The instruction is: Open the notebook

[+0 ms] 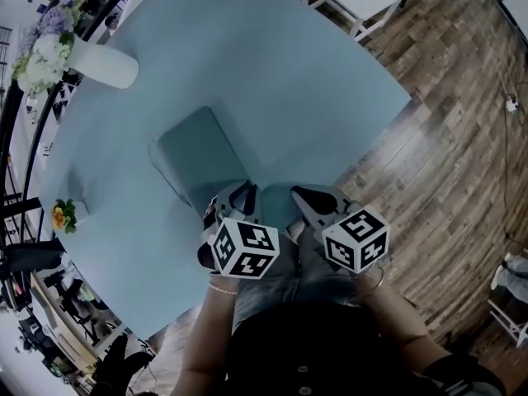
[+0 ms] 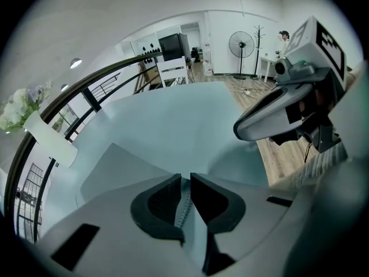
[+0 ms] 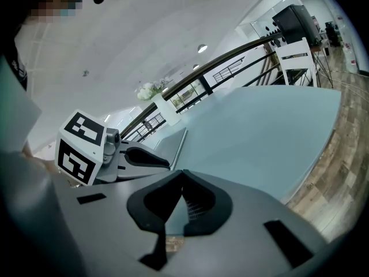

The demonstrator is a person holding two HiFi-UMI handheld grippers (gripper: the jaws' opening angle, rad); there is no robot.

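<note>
An open-plan office or showroom: wood-plank floor (image 1: 445,139), a dark railing (image 2: 109,74) past the left edge of the pale blue tabletop (image 1: 272,64), a standing fan (image 2: 241,42), a coat stand (image 2: 258,36), a white chair (image 2: 172,71), a dark screen (image 2: 171,45), and flowers in a white vase (image 1: 49,52)

White flower vase (image 1: 106,64) near blue table's (image 1: 272,81) left edge; wood floor (image 1: 445,139).

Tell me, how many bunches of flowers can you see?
2. A big white-and-purple bunch stands in a white vase at the table's far left. A small orange bunch sits at its left edge. Others could be hidden out of view.
</note>
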